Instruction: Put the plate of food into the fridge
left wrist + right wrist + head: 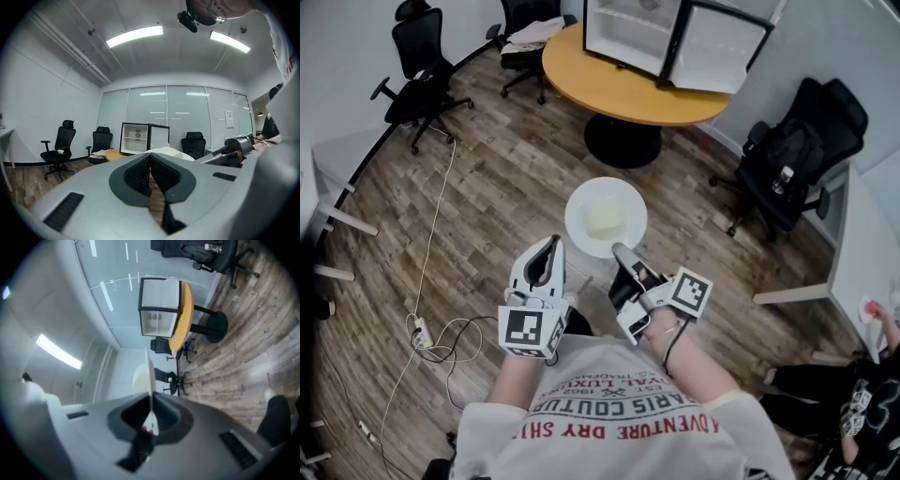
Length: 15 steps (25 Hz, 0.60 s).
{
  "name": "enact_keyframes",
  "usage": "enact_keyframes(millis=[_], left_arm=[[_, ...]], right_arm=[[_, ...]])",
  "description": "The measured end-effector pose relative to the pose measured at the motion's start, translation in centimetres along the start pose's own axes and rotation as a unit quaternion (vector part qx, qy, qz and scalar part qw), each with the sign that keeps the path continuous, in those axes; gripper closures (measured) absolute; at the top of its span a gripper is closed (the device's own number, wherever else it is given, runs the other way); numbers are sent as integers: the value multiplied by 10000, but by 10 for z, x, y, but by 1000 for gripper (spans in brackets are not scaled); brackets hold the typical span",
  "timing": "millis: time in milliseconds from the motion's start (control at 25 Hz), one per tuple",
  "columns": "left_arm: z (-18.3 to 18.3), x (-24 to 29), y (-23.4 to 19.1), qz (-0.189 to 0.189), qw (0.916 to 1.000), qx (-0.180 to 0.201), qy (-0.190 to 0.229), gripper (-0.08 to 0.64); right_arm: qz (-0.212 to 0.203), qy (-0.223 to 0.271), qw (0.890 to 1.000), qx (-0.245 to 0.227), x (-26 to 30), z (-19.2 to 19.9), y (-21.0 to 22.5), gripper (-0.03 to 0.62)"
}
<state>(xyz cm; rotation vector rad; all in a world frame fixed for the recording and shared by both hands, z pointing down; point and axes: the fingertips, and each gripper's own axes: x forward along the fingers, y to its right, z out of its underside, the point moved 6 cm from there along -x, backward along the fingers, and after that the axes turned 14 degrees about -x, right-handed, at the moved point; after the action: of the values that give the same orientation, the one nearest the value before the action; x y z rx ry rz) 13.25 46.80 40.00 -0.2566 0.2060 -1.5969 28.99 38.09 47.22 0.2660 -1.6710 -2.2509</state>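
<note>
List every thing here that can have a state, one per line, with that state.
fridge: door open, standing on the round table.
plate: held level by its rim, food on it.
right gripper: shut on the plate's rim.
left gripper: shut, empty.
</note>
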Motion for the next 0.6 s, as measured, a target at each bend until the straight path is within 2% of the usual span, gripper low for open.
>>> enact_keyframes(millis=[280, 600], left_arm=[[-19, 50, -54, 212, 9998, -15, -28, 531], [-49, 101, -120, 478, 9988, 58, -80, 531]], right_arm=[[139, 168, 9998, -12, 65, -18, 4, 554], [119, 504, 9986, -59, 146, -43, -3, 555]])
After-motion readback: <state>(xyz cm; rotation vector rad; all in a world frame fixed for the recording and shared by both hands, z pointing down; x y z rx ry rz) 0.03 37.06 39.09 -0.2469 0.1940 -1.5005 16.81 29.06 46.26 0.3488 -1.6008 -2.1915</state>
